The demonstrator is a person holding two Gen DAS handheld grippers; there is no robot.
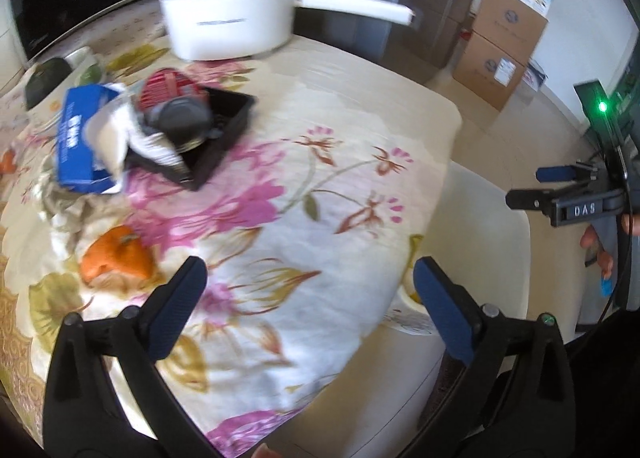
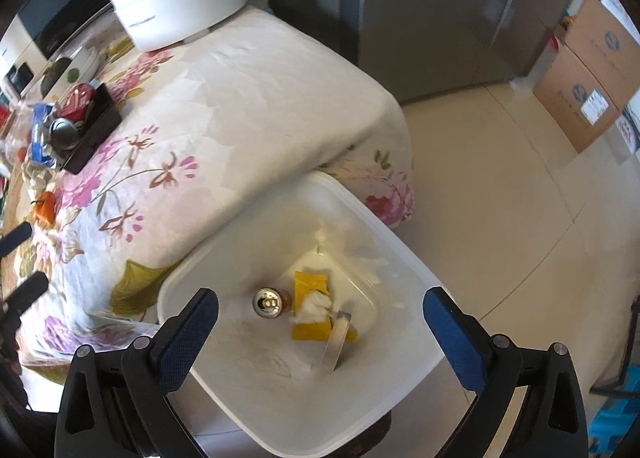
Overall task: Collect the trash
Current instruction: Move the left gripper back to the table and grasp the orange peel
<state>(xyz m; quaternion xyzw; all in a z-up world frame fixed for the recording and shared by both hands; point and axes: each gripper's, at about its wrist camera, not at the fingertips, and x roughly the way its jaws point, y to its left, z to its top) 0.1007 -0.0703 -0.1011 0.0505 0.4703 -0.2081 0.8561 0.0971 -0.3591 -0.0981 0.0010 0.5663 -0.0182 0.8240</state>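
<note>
Both grippers, left [image 1: 308, 286] and right [image 2: 320, 322], gape empty. Only the right wrist view shows inside the white bin [image 2: 404, 258] (can [image 2: 267, 303], yellow wrapper [image 2: 310, 286]); orange peel [image 1: 118, 256] lies blurred on the tablecloth [image 1: 320, 218].

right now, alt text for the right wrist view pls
The open right gripper hovers over a white bin beside a floral-clothed table. The bin holds a can, a yellow packet and white tissue. A white pot stands on the table's far end.
</note>
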